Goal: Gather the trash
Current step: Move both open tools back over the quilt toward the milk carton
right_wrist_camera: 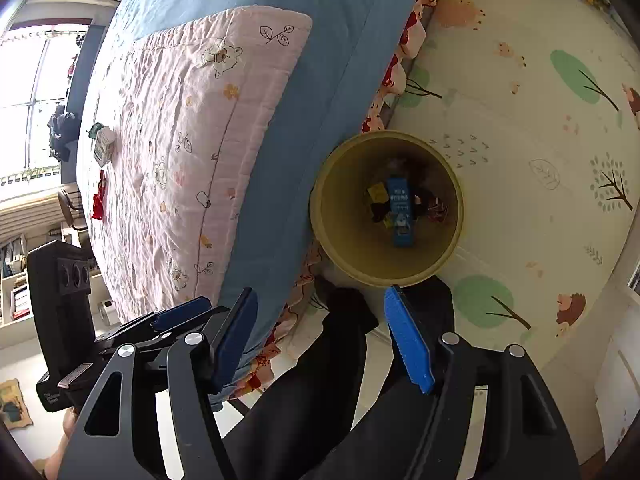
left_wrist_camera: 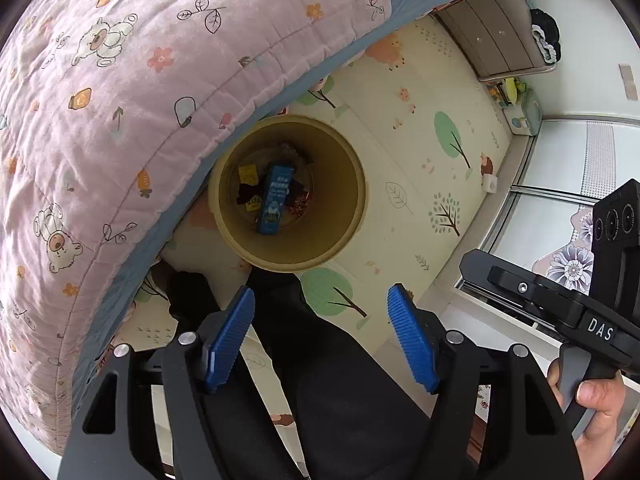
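Both the left gripper [left_wrist_camera: 320,308] and right gripper [right_wrist_camera: 320,312] gape wide and empty above the yellow bin [left_wrist_camera: 348,216], so next the person should reach far left for the small carton [right_wrist_camera: 104,146] on the bed quilt [right_wrist_camera: 192,128].

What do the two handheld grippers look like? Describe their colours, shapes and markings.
Both are alike: the left gripper and right gripper each have black angular linkage arms with silver round pivot bolts and triangular cut-outs, tipped with ribbed blue pads. Seen from the left wrist, the right unit's black body carries white "DAS" lettering and a box with round lenses. No cables show.
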A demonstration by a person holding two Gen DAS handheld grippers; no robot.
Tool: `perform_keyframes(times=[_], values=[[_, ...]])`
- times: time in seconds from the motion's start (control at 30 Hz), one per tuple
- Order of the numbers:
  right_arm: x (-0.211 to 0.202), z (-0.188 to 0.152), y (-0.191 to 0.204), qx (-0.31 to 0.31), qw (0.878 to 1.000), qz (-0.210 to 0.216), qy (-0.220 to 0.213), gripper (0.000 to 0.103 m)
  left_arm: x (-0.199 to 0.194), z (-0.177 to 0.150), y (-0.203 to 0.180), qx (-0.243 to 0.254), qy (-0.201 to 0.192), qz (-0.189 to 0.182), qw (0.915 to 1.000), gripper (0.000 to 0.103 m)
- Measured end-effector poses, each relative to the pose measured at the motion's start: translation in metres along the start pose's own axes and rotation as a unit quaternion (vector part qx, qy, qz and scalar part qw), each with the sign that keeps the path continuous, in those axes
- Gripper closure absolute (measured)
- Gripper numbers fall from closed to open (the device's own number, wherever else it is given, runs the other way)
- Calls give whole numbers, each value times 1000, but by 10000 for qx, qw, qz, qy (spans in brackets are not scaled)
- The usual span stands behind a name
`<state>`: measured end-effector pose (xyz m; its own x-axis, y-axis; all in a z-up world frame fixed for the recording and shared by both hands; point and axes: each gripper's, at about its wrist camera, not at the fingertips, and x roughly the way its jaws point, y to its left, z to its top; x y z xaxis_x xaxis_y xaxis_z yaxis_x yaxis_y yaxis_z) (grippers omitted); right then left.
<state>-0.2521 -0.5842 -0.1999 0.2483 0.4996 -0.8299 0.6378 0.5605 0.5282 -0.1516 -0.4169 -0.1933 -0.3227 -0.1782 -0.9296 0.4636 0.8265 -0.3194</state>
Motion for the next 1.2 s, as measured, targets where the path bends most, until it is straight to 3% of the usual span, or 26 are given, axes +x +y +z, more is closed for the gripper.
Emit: perform_keyframes(times=[0.27, 0.53, 0.8, 1.2], values=[[-3, -5, 15, -30, 9999, 134, -1, 38, -16, -5, 2, 18, -200, -55, 9998, 34], [3, -11, 60, -293, 9991, 284, 61, 38, -45, -20, 33, -168, -505, -124, 9985, 33], [31, -9, 149, -955, 9948, 295, 195, 38, -90, -36, 103, -618, -903, -108, 9939, 33], [76, -5, 287, -1696, 9851, 223, 147, 38, -165, -42, 239, -1403, -1477, -186, 9789, 31]])
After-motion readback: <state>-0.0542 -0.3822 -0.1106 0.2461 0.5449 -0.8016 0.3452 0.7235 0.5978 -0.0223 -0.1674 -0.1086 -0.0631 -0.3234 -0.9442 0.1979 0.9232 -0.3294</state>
